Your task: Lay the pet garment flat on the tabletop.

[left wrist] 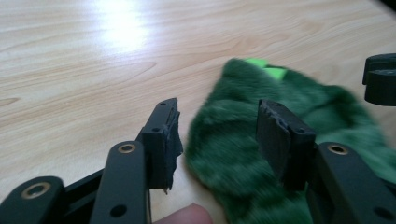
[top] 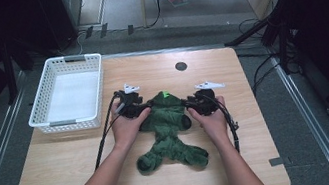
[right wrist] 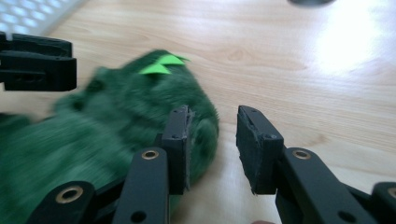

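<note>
We are working a green plush garment (top: 169, 130) lying crumpled near the middle of the wooden table (top: 73, 163), a bright green tag at its far end. We are holding the left gripper (top: 147, 106) at its left edge; in the left gripper view its jaws are standing partly apart, the fabric (left wrist: 243, 144) lying between them with neither pad pressing on it. We are holding the right gripper (top: 185, 102) at the right edge; its jaws are parted narrowly over bare wood, the plush (right wrist: 102, 126) bunching just beside one pad. A white basket (top: 67, 92) is sitting well apart at the table's far left.
</note>
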